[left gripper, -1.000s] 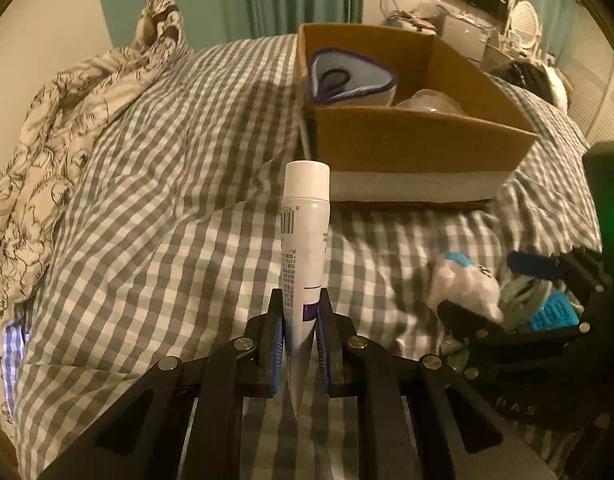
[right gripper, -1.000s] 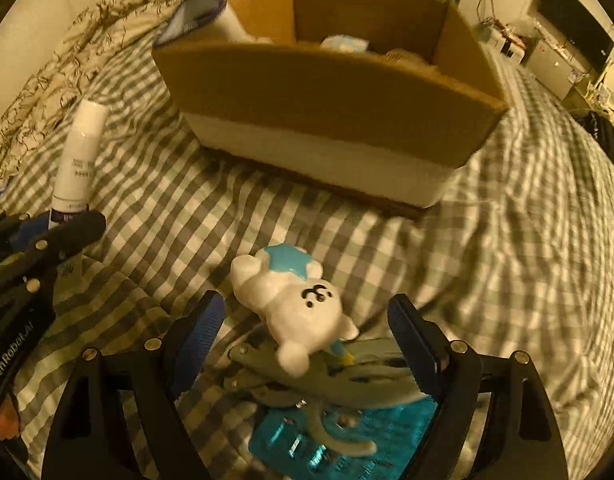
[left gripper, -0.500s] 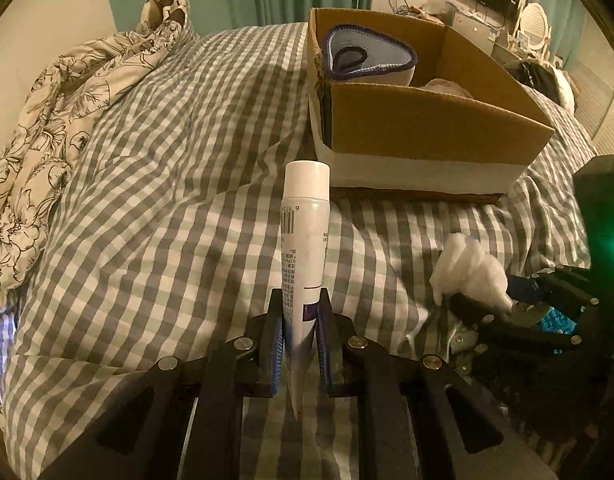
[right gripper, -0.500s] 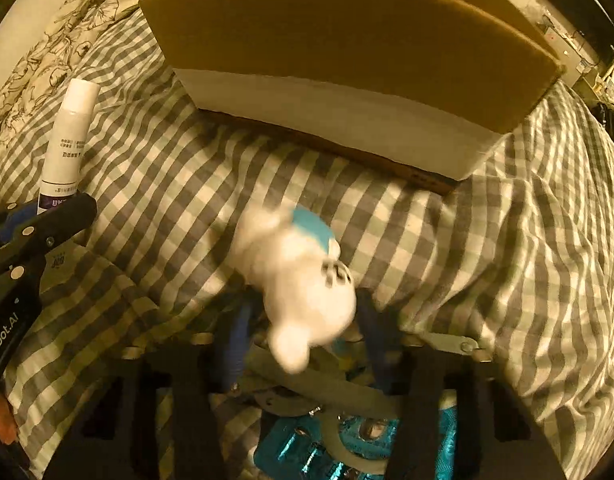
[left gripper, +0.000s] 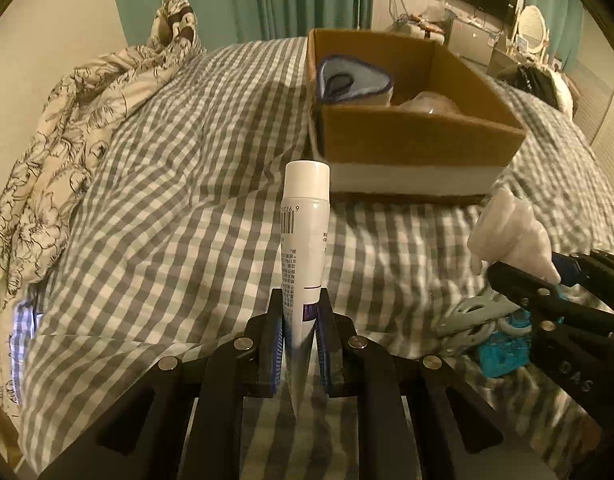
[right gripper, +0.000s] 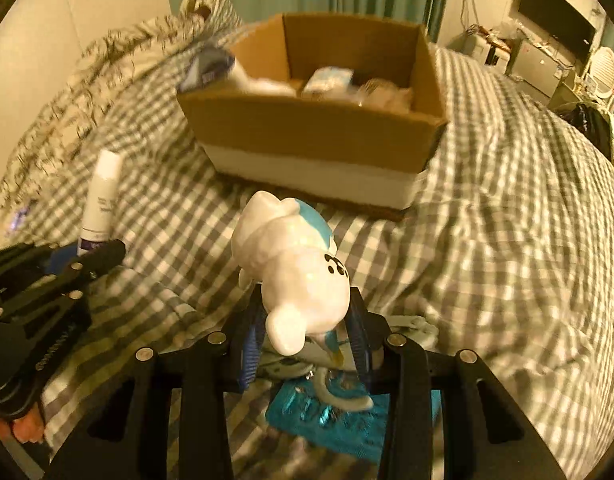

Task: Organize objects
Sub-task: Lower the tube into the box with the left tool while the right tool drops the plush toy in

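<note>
My left gripper (left gripper: 300, 344) is shut on a white tube (left gripper: 305, 236) with a barcode, cap pointing away toward the cardboard box (left gripper: 407, 148). My right gripper (right gripper: 305, 344) is shut on a white bear toy with a blue patch (right gripper: 295, 268) and holds it above the checked bedspread. The box (right gripper: 319, 136) stands just beyond, with a blue-rimmed pouch (left gripper: 349, 80) and several pale items inside. The toy (left gripper: 511, 232) and right gripper (left gripper: 547, 300) show at the right of the left wrist view. The tube (right gripper: 103, 200) and left gripper (right gripper: 59, 268) show at the left of the right wrist view.
A grey clip-like tool (right gripper: 343, 388) on a teal packet (right gripper: 331, 412) lies on the bed under my right gripper. A crumpled floral duvet (left gripper: 47, 152) is heaped at the left. Green curtains, a TV and furniture stand behind the bed.
My right gripper closed on the bear toy and lifted it off the bed, toward the box. My left gripper kept hold of the tube and rose slightly.
</note>
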Tool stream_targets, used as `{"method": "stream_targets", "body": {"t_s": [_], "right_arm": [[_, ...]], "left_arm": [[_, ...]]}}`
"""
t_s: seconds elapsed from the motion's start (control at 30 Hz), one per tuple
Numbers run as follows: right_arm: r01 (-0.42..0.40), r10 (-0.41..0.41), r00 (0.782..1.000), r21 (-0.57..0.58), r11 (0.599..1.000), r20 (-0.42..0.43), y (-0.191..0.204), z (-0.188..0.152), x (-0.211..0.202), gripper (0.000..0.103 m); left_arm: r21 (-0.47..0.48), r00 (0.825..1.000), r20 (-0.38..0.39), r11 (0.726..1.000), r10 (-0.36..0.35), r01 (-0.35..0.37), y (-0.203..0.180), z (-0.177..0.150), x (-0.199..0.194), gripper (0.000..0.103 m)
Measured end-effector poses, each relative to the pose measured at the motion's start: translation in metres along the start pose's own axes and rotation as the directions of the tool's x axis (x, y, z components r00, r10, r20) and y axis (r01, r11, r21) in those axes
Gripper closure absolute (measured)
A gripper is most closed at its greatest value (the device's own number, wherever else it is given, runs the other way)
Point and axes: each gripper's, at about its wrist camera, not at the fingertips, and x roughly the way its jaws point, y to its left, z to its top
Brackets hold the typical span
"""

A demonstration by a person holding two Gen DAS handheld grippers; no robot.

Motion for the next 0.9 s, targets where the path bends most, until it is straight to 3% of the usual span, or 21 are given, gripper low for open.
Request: {"method": "stream_targets", "body": {"t_s": [0.27, 0.4, 0.63, 0.9], "right_arm": [[-0.001, 0.000, 0.988, 0.001, 1.000, 0.154, -0.009, 0.031, -0.063, 0.066], [0.009, -0.011, 0.977, 0.009, 1.000, 0.211, -0.017, 0.065, -0.078, 0.066], [0.012, -0.019, 0.966, 0.030, 0.999, 0.258, -0.039, 0.125, -0.073, 0.066], [0.020, -0.029, 0.969, 0.039, 0.999, 0.247, -0.052, 0.174, -0.037, 0.066]], "left_arm": [[0.043, 0.991, 0.129, 0.999, -0.023, 0.017, -0.016, 0.048, -0.041, 0.089], [0.074, 0.981, 0.191, 0.997, -0.039, 0.026, -0.028, 0.083, -0.053, 0.089], [0.104, 0.971, 0.235, 0.994, -0.042, 0.018, -0.039, 0.146, -0.042, 0.089], [0.099, 0.974, 0.225, 0.995, -0.035, 0.013, -0.041, 0.200, -0.001, 0.089]]}}
